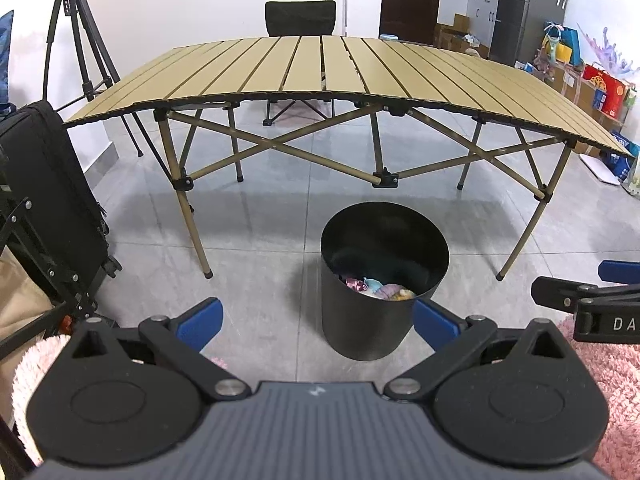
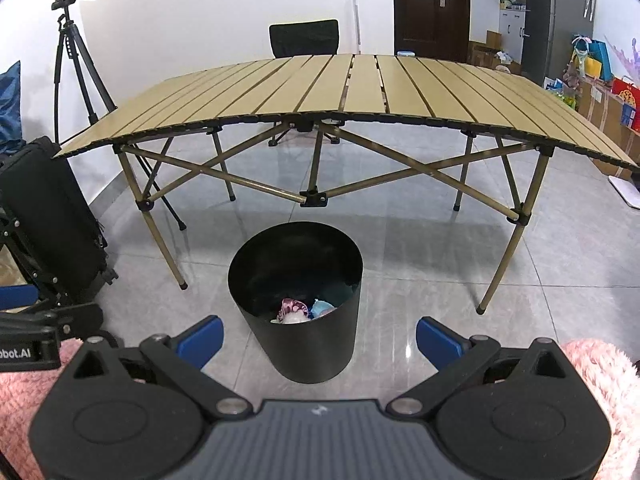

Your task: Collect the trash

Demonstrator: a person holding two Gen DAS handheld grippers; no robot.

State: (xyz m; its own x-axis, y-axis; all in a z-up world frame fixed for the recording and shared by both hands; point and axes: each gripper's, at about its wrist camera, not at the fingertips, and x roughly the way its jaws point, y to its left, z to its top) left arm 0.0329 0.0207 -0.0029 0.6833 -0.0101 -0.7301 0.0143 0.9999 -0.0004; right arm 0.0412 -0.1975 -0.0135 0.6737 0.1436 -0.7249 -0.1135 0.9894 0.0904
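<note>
Black bin [image 1: 368,320] (trash [image 1: 380,289] inside) before slatted table [image 1: 320,68].

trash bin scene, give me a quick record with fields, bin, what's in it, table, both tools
bin: black round trash bin upright on the grey tile floor, in front of the table
contents: a few crumpled colourful pieces at the bottom, well below the rim
table: tan slatted folding table, nothing visible on its top
left tool: left tool open, holding nothing
right tool: right tool open, holding nothing
behind table: black chair
left of table: tripod
</note>
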